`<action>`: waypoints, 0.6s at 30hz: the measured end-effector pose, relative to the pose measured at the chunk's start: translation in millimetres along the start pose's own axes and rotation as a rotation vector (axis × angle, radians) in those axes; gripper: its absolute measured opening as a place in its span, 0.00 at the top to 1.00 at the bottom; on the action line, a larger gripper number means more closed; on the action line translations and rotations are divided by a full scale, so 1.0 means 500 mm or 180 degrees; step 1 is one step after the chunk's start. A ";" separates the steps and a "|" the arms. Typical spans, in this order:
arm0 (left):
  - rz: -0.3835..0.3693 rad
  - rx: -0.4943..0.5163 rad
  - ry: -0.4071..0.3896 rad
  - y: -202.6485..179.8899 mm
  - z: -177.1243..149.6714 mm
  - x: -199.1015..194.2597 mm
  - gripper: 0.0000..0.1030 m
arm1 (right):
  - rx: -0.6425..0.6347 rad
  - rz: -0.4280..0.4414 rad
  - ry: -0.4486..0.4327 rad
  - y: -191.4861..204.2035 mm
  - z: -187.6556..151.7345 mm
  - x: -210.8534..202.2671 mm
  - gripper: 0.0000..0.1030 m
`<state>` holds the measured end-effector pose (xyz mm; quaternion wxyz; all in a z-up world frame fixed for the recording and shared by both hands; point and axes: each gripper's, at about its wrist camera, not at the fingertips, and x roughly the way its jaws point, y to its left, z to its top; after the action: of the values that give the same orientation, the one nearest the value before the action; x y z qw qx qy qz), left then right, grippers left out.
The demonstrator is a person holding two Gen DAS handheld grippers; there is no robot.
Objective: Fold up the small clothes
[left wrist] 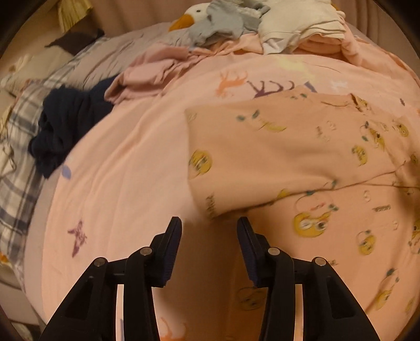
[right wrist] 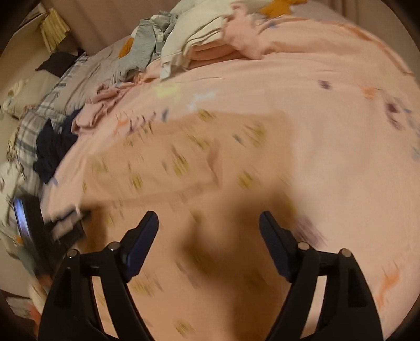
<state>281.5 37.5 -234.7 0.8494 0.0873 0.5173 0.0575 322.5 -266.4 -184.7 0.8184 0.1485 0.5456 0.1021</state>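
A small pink garment (left wrist: 302, 162) printed with yellow cartoon faces lies spread on the pink bedspread (left wrist: 126, 168), one flap folded over its middle. My left gripper (left wrist: 208, 225) hovers open just off the garment's lower left corner, with nothing between its fingers. In the right wrist view the same garment (right wrist: 183, 162) shows blurred by motion across the centre. My right gripper (right wrist: 208, 223) stands wide open above it, and no cloth is pinched between its pads. A dark blurred shape at the left edge of the right wrist view may be the other gripper (right wrist: 39, 225).
A dark navy garment (left wrist: 65, 126) lies crumpled at the bedspread's left edge beside a plaid pillow (left wrist: 18, 168). At the far end sit a crumpled pink cloth (left wrist: 157, 70), a goose plush (left wrist: 199, 18) under grey cloth and a stack of folded white and pink clothes (left wrist: 302, 31).
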 end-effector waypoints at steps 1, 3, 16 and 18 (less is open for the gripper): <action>-0.0032 -0.0057 0.0011 0.007 0.000 0.005 0.55 | 0.0044 0.0052 0.0071 0.007 0.019 0.023 0.27; -0.0095 -0.0159 0.0025 0.023 -0.001 0.019 0.62 | 0.0110 -0.0028 0.0183 0.008 0.050 0.072 0.33; -0.0324 -0.0287 -0.0138 0.038 -0.005 0.028 0.82 | 0.0344 0.0309 -0.0355 -0.030 0.053 0.043 0.95; -0.0349 -0.0321 -0.0133 0.033 -0.001 0.025 0.82 | 0.0216 0.0130 -0.0499 -0.034 0.062 0.004 0.95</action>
<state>286.5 56.0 -242.3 0.8652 0.0171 0.4999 0.0351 352.1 -285.7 -181.2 0.8508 0.1949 0.4799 0.0883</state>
